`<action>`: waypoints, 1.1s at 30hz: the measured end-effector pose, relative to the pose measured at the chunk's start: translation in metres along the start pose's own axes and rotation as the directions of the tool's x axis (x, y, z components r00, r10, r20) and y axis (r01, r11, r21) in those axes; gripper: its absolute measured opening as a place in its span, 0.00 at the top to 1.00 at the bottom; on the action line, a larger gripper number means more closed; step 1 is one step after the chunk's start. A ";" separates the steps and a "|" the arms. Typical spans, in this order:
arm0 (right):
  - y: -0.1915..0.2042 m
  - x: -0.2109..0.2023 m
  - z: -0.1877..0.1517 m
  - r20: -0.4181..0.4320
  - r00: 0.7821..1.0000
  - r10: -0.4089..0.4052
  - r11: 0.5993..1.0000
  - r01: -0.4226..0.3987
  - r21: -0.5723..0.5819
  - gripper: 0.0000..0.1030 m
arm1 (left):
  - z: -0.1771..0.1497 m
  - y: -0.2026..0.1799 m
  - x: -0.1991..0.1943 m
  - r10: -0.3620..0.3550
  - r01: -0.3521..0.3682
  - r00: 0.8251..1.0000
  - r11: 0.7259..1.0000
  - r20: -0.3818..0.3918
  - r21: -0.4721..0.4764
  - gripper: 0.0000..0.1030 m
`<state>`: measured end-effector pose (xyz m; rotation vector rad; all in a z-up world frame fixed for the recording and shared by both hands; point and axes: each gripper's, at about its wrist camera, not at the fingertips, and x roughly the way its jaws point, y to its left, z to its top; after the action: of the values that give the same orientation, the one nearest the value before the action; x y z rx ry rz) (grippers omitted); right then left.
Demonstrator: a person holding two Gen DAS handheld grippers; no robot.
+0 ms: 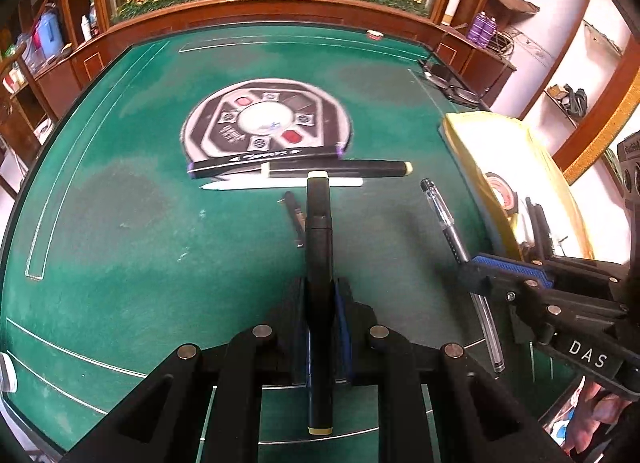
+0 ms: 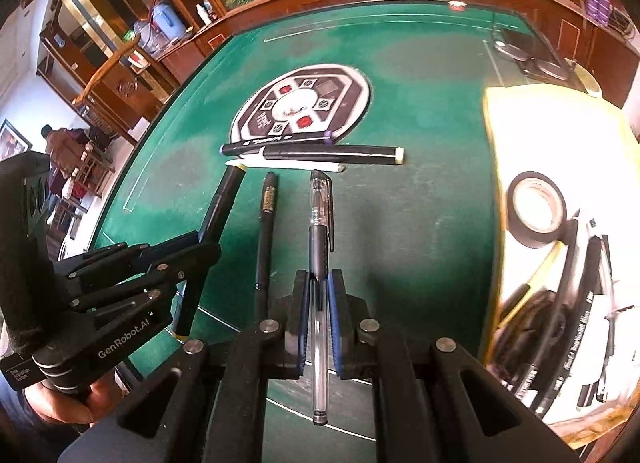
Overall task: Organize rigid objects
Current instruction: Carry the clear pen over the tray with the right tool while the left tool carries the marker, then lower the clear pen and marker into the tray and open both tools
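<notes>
My left gripper is shut on a black marker with cream caps, held pointing away over the green table; it also shows in the right wrist view. My right gripper is shut on a clear gel pen, also seen in the left wrist view. On the felt ahead lie a purple-tipped black marker, a cream-tipped black marker and a white pen side by side. A thin black pen lies between the two grippers.
A yellow-rimmed white tray at the right holds a roll of black tape and several pens. A round printed mat sits mid-table. Glasses and a phone lie far right. A wooden rail borders the table.
</notes>
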<state>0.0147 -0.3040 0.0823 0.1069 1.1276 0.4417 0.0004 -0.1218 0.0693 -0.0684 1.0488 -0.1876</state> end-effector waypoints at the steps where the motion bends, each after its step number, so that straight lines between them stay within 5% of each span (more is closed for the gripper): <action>1: -0.002 -0.002 0.000 0.004 1.000 0.000 1.000 0.000 0.004 0.92 | 0.001 -0.005 0.000 -0.001 0.001 1.000 1.000 0.001 0.006 0.85; 18: -0.071 -0.060 -0.012 0.108 0.994 -0.003 0.990 -0.012 0.139 0.92 | 0.023 -0.079 -0.003 -0.043 0.044 0.999 0.993 -0.009 0.110 0.85; 33: -0.152 -0.090 -0.028 0.136 0.987 -0.086 0.952 0.041 0.304 0.91 | 0.043 -0.173 0.016 -0.165 0.181 0.982 0.961 -0.092 0.209 0.85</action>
<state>0.0012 -0.4815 0.1005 0.3636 1.0420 0.1975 0.0240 -0.2956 0.1024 0.0450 1.0905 -0.4652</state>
